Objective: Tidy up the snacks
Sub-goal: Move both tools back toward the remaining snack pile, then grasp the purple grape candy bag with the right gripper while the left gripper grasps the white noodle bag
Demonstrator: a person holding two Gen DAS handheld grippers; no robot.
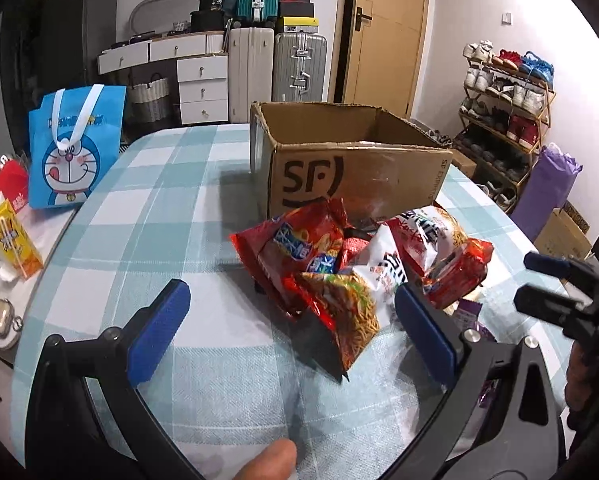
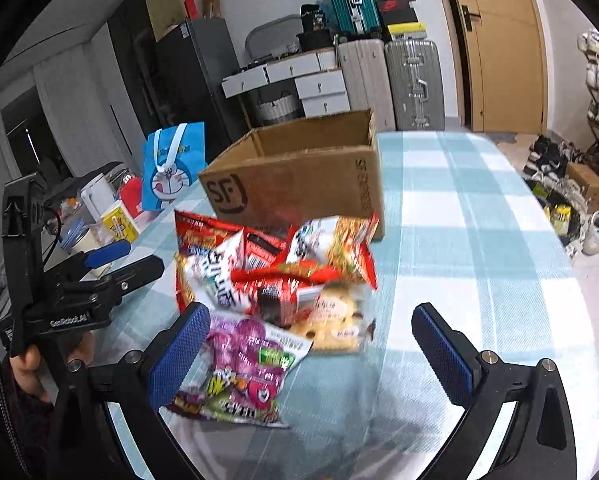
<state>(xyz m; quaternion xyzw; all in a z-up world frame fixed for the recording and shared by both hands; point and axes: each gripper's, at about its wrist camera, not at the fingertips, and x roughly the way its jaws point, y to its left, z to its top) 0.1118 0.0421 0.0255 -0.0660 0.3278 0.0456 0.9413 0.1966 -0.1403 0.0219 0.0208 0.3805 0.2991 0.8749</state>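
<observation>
A heap of snack packets (image 1: 351, 268) lies on the checked tablecloth in front of an open cardboard box (image 1: 351, 160) marked SF. My left gripper (image 1: 295, 320) is open and empty, just short of the heap's near left side. In the right wrist view the heap (image 2: 275, 264) and box (image 2: 299, 176) show again. A purple packet (image 2: 243, 368) and a pale biscuit packet (image 2: 335, 320) lie nearest. My right gripper (image 2: 311, 344) is open and empty, low over these two. The left gripper (image 2: 111, 260) shows at the left there, the right gripper (image 1: 555, 280) at the right edge of the left wrist view.
A blue Doraemon bag (image 1: 73, 148) stands at the table's far left, beside a yellow carton (image 1: 11, 240) and small items on a side surface. Suitcases (image 1: 275, 64), drawers, a door and a shoe rack (image 1: 507, 108) stand behind the table (image 1: 159, 208).
</observation>
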